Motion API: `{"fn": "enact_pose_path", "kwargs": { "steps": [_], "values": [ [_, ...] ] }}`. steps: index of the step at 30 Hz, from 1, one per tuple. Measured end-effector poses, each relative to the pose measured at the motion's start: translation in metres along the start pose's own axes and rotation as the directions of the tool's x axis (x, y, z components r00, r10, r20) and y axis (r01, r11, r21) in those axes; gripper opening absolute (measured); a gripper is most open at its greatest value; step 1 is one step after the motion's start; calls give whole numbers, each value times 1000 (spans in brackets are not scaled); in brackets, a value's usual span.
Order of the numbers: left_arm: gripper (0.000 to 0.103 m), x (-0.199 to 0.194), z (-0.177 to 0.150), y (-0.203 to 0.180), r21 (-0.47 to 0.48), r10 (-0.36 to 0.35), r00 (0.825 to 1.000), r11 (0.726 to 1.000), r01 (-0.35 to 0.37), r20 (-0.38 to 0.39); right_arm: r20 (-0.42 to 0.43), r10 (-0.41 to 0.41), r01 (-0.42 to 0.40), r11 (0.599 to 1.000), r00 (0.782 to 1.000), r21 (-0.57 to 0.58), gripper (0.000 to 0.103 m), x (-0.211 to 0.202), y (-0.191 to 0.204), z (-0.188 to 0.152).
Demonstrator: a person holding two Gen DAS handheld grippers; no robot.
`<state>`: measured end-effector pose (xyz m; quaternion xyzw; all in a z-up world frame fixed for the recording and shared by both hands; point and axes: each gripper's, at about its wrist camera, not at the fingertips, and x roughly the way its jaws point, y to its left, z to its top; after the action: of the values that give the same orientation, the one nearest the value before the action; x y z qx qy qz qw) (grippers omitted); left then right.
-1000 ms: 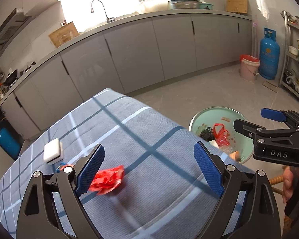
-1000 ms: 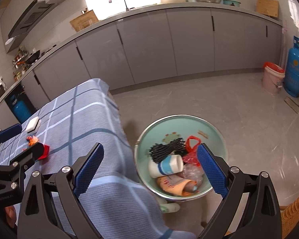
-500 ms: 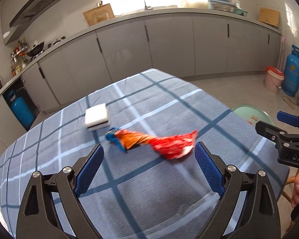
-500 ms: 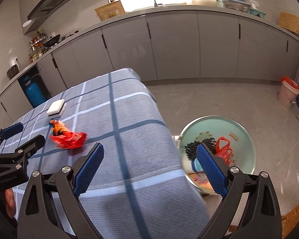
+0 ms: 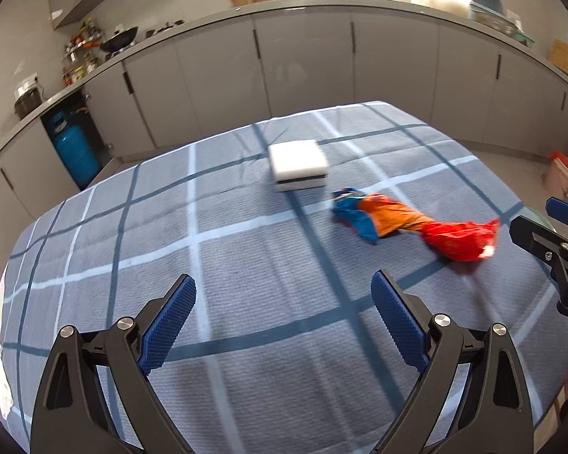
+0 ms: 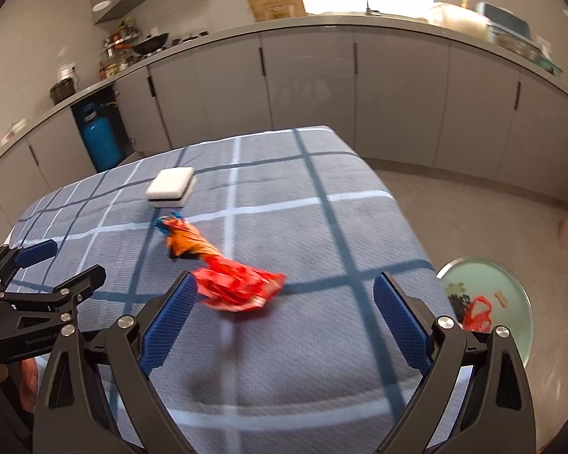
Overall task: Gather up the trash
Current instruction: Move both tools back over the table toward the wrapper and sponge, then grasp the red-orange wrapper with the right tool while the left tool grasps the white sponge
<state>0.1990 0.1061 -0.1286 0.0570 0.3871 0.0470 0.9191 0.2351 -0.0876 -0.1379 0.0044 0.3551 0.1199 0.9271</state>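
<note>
left wrist: above surface, facing white box [image 5: 298, 164] and cabinets | right wrist: same heading, rightward of box [image 6: 171, 187] | shared: box, wrapper [image 5: 416, 227]

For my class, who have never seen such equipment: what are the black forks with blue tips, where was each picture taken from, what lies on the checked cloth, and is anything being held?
There is no robot here. A person holds a hand-held left gripper and right gripper, each with two blue-padded fingers. Each picture comes from a camera on one gripper, looking forward between its fingers; each view also catches the other gripper at its edge. On the blue checked tablecloth lie a white block and a crumpled red, orange and blue wrapper. On the floor beside the table stands a green bin with rubbish inside. Both grippers are open and hold nothing.
</note>
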Motion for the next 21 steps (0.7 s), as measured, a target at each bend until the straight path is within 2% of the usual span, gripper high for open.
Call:
{"fn": "enact_pose_path", "kwargs": {
  "steps": [6, 10, 13, 14, 15, 17, 19, 21],
  "values": [
    [92, 7, 2, 32, -56, 27, 1000, 998, -28, -11, -24, 30, -32, 996, 999, -84, 87, 24, 30, 14],
    [92, 14, 4, 43, -73, 39, 999, 997, -41, -23, -51, 39, -45, 992, 998, -120, 87, 41, 43, 19],
    [92, 18, 6, 47, -78, 41, 999, 996, -44, -29, -92, 42, -56, 986, 995, -158, 82, 56, 52, 22],
    [92, 20, 6, 48, -80, 43, 999, 996, -45, -31, -107, 36, -54, 984, 994, -168, 77, 60, 54, 21],
    [92, 21, 7, 48, -81, 41, 999, 996, -44, -33, -132, 30, -53, 983, 991, -176, 67, 65, 54, 21],
    [92, 23, 10, 48, -82, 39, 999, 996, -41, -33, -174, 28, -58, 983, 984, -175, 54, 71, 52, 18],
    [92, 25, 14, 47, -79, 38, 999, 996, -40, -30, -198, 21, -57, 983, 980, -177, 48, 72, 47, 12],
    [92, 27, 20, 43, -73, 29, 999, 997, -31, -22, -217, 20, -58, 984, 976, -168, 31, 72, 40, 4]
  ]
}}
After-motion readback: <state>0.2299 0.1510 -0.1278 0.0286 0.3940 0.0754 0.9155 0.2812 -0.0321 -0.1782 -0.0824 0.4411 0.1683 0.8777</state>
